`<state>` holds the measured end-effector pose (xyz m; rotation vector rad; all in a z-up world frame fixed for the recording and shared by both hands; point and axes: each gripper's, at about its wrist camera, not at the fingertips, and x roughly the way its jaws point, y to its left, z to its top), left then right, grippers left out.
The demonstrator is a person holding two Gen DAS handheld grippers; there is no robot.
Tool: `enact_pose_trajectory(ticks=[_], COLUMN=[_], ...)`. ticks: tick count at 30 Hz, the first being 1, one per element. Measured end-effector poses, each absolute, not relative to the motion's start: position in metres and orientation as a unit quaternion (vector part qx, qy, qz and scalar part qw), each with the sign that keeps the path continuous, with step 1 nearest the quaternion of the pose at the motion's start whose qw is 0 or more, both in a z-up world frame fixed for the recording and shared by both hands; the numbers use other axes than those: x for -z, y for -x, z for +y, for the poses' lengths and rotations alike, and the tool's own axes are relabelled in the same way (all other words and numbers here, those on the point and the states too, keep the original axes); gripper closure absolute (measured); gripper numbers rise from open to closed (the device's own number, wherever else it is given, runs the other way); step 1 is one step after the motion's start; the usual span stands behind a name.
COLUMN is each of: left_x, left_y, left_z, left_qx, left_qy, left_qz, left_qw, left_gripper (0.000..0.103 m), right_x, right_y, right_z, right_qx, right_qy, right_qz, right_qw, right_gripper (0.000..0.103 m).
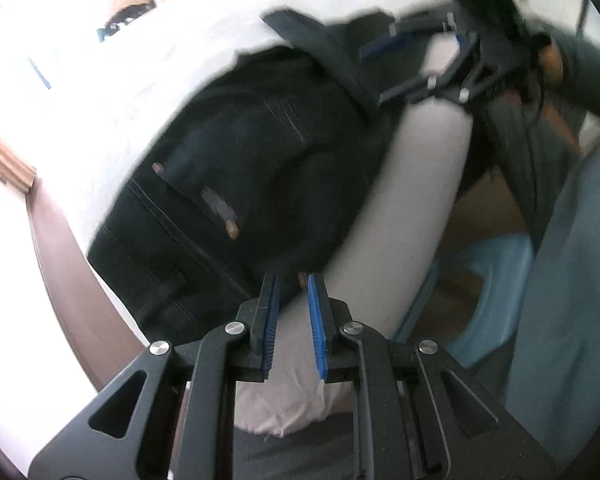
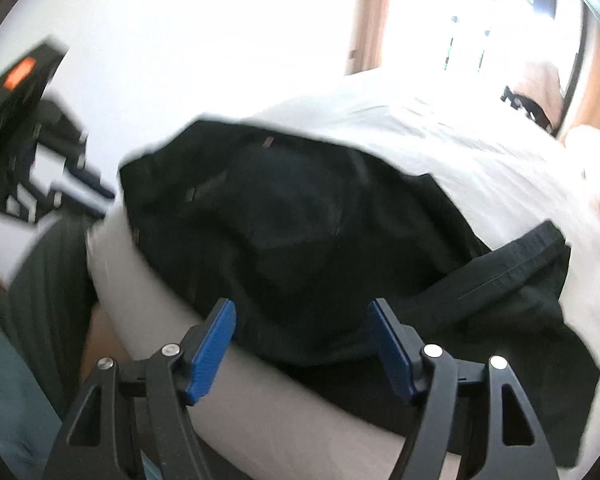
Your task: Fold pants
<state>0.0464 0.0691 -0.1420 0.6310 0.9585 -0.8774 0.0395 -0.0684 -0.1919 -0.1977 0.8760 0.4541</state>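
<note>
Dark navy pants [image 1: 240, 168] lie bunched on a bed with a white sheet [image 1: 160, 64]; pocket rivets and seams face up. In the right wrist view the pants [image 2: 300, 220] fill the middle, with a hemmed leg end [image 2: 536, 256] at the right. My left gripper [image 1: 294, 284] is open with a narrow gap, its tips at the near edge of the pants, holding nothing. My right gripper [image 2: 302, 312] is wide open just above the pants' near edge. The right gripper also shows in the left wrist view [image 1: 420, 52], open by the leg end.
The mattress side [image 1: 412, 184] drops off beside the pants. A light blue stool or bin [image 1: 496, 280] and brown floor are below. A person's grey-clad arm [image 1: 588, 76] and leg are at the right. A wooden frame [image 2: 372, 16] and bright window stand behind the bed.
</note>
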Motion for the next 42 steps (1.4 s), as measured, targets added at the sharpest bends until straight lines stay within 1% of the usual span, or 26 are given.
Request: enact_pose_trajectory(ticks=[2,4,7,8,11,14,18,21,25,29,33,38,40,41,42], left_x=[0.132,0.130,0.145,0.153,0.173,0.182,0.202,0.219,0.231,0.238,0.239,0.239,0.239,0.239,0.239], left_y=[-0.057,-0.068,-0.086,-0.093,-0.107,-0.119,-0.141,-0.153,-0.161,-0.163,-0.160,-0.160,-0.159,-0.159,-0.158], left_z=[0.060,0.047,0.016,0.007,-0.020,-0.043,-0.058,-0.060,-0.058,-0.051,-0.046,-0.047,-0.046,-0.046,-0.046], left_qx=[0.406,0.403,0.405,0.403,0.398,0.400,0.378,0.374,0.376,0.372,0.370,0.371,0.371,0.370,0.369], left_qy=[-0.250,-0.230,-0.212,-0.205,-0.194,-0.178,-0.156,-0.145,-0.120,-0.108,-0.105,-0.105,-0.106,-0.107,-0.108], left_qz=[0.434,0.428,0.435,0.443,0.459,0.460,0.486,0.502,0.508,0.510,0.510,0.510,0.511,0.511,0.512], left_qw=[0.764,0.775,0.776,0.774,0.770,0.773,0.772,0.766,0.766,0.768,0.769,0.769,0.768,0.768,0.768], left_gripper=[0.089,0.089,0.089,0.089,0.089,0.089,0.089,0.089,0.089,0.089,0.089,0.089,0.089,0.089,0.089], right_x=[0.197,0.216,0.257,0.262,0.243,0.206,0.166,0.164,0.202,0.246,0.276,0.283,0.283,0.283,0.284], right_y=[-0.052,-0.060,-0.061,-0.056,-0.049,-0.059,-0.109,-0.145,-0.193,-0.222,-0.245,-0.255,-0.259,-0.263,-0.266], right_z=[-0.069,-0.068,-0.065,-0.069,-0.092,-0.139,-0.256,-0.333,-0.401,-0.422,-0.423,-0.425,-0.429,-0.428,-0.431], right_qx=[-0.220,-0.224,-0.217,-0.214,-0.222,-0.200,-0.113,-0.070,-0.032,-0.008,-0.006,-0.010,-0.013,-0.020,-0.023], right_qy=[0.055,0.039,0.047,0.044,-0.007,-0.066,-0.208,-0.306,-0.411,-0.477,-0.496,-0.499,-0.497,-0.494,-0.491], right_qz=[0.428,0.448,0.502,0.500,0.493,0.450,0.395,0.356,0.367,0.371,0.385,0.382,0.381,0.383,0.386], right_qw=[0.875,0.865,0.836,0.838,0.841,0.868,0.888,0.880,0.834,0.797,0.778,0.778,0.780,0.780,0.781], right_gripper=[0.031,0.031,0.031,0.031,0.032,0.031,0.031,0.031,0.032,0.032,0.032,0.032,0.037,0.044,0.056])
